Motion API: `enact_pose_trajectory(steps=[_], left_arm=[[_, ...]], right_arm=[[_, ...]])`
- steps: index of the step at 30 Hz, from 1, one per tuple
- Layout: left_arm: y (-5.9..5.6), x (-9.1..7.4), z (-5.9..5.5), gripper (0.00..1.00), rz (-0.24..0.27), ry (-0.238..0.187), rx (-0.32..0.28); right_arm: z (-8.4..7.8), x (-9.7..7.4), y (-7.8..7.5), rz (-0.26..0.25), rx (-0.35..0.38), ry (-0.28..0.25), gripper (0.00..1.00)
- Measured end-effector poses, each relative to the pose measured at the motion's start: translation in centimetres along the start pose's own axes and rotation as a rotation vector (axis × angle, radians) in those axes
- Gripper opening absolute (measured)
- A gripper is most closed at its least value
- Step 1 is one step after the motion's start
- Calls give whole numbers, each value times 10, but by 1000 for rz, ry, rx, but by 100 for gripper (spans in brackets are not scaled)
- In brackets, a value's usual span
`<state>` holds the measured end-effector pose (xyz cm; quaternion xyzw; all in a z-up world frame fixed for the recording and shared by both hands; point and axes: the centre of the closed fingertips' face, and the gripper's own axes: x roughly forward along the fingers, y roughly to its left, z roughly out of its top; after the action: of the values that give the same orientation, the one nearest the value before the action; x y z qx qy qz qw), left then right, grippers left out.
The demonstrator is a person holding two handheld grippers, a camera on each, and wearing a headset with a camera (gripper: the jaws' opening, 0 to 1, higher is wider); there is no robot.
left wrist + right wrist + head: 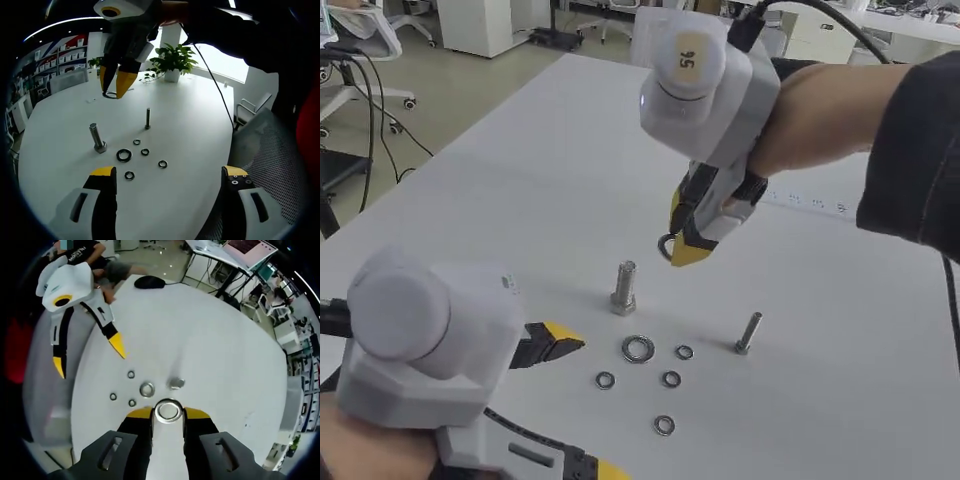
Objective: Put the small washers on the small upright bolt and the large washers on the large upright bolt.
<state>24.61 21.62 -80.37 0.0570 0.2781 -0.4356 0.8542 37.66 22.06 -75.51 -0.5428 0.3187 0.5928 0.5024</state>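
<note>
Over bench [520,200] near large bolt [624,288], right tongs [168,414] pinch large washer's [159,411] rim: likely light, stiff, slippery. Left tongs [168,172] open.

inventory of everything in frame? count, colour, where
table: 1, white, under everything
large bolt: 1, grey, upright, mid-table
small bolt: 1, grey, standing, right of it
large washers: 2, silver, one flat by the large bolt, one in the right jaws
small washers: 4, silver, flat, near the bolts
potted plant: 1, green, far table end
left gripper: 1, white, yellow tips, jaws open
right gripper: 1, white, yellow tips, jaws shut on large washer
</note>
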Motion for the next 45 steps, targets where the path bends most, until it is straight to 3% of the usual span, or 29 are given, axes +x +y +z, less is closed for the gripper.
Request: enact_pose_trajectory(steps=[15, 29, 45], left_arm=[[1, 1, -2, 86, 3, 5, -3], [5, 1, 1, 86, 26, -10, -21], [9, -2, 3, 86, 52, -30, -43]], right_arm=[[18, 20, -19, 13, -53, 8, 23], [14, 44, -19, 52, -66, 32, 23], [13, 56, -15, 79, -70, 49, 23]])
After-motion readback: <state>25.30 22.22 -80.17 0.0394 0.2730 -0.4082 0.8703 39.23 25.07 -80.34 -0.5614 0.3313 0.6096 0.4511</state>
